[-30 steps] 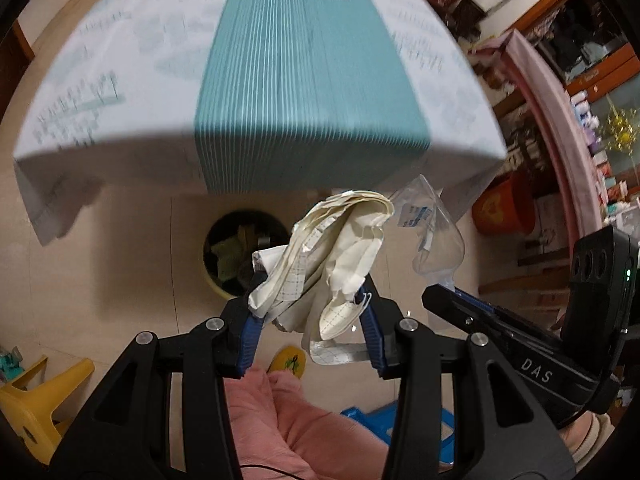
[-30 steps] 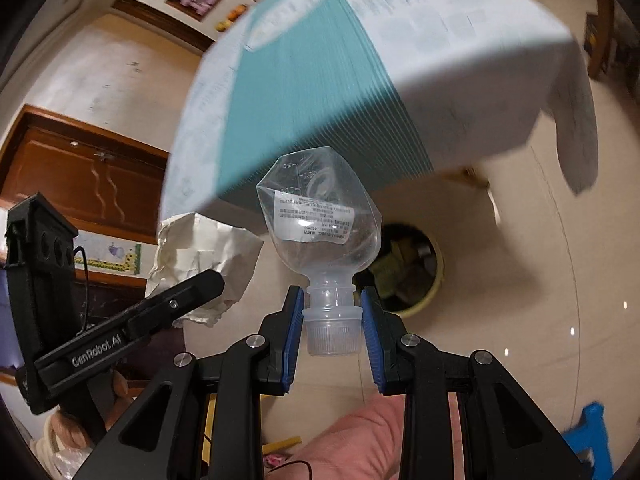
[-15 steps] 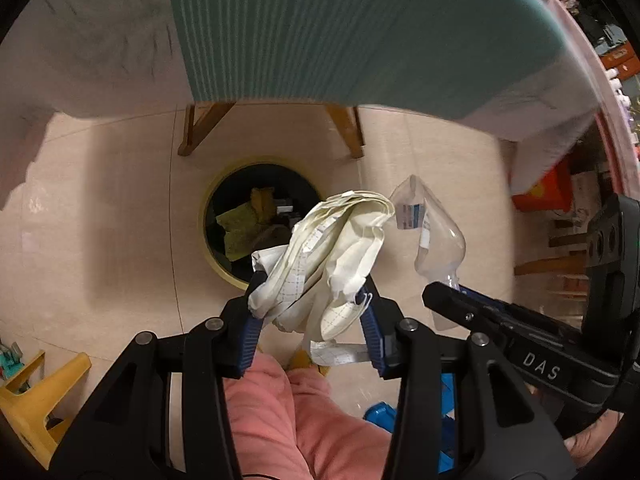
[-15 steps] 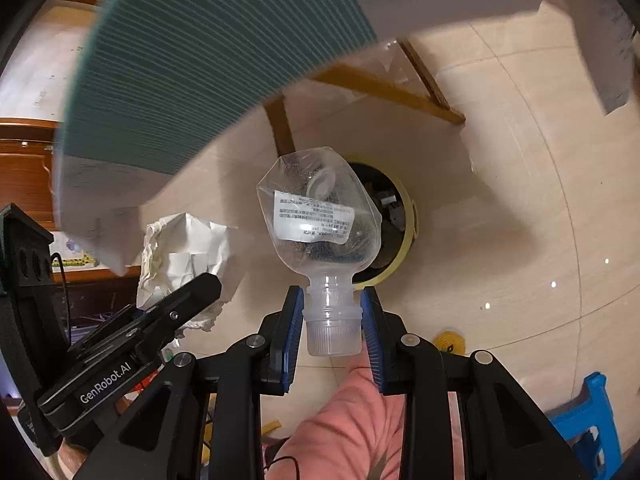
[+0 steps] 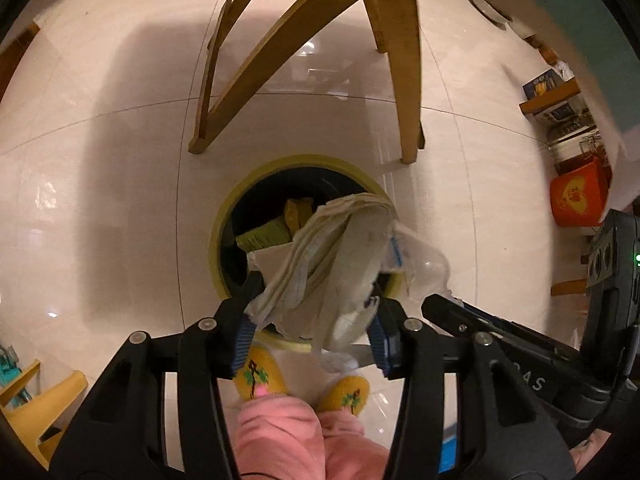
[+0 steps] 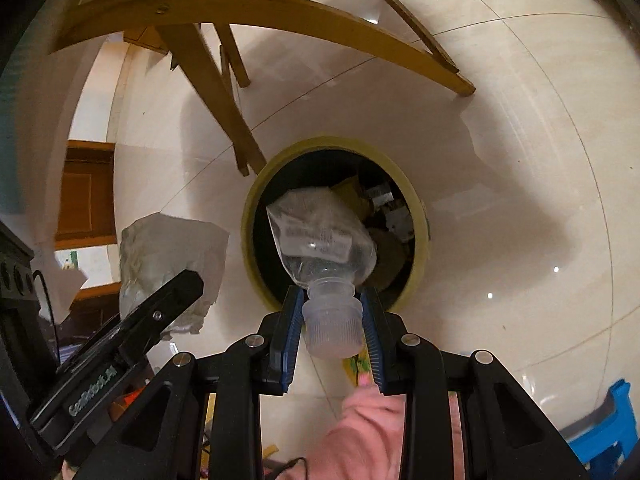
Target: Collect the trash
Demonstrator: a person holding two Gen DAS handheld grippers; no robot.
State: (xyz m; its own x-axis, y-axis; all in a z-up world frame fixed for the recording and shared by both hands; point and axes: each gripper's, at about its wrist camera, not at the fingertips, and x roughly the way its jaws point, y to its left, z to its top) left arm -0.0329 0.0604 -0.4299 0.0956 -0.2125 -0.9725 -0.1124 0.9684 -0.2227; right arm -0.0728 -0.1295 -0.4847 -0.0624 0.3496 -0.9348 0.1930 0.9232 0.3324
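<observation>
The trash is two pieces, each held above a bin (image 5: 224, 216) that stands on the pale tiled floor (image 5: 100, 200) below a wooden table's legs (image 5: 404, 80). The left gripper (image 5: 312, 320) has its jaws closed on a crumpled wad of paper (image 5: 336, 264), pinched low between the blue pads (image 5: 244, 336), so the wad fans out past the tips and covers much of the bin's mouth in the left wrist view. The right gripper (image 6: 330, 330) has its jaws clamped on the ribbed neck of a clear plastic bottle (image 6: 320, 236), whose squashed body with a printed label points down into the bin's opening. The bin has a yellowish rim and a dark inside, with yellow and brown scraps (image 6: 352, 192) already lying in it; what exactly they are is hard to tell through the bottle. Each gripper shows in the other's camera: the right one enters the left wrist view from the lower right, just beside the paper, and the left one enters the right wrist view from the lower left with the paper at its tip. Under the grippers are the person's pink trouser legs (image 5: 288, 436) and yellow slippers (image 5: 260, 372), close to the bin. A yellow stool (image 5: 44, 404) stands at the left edge, and a blue stool (image 6: 600, 432) at the right.
</observation>
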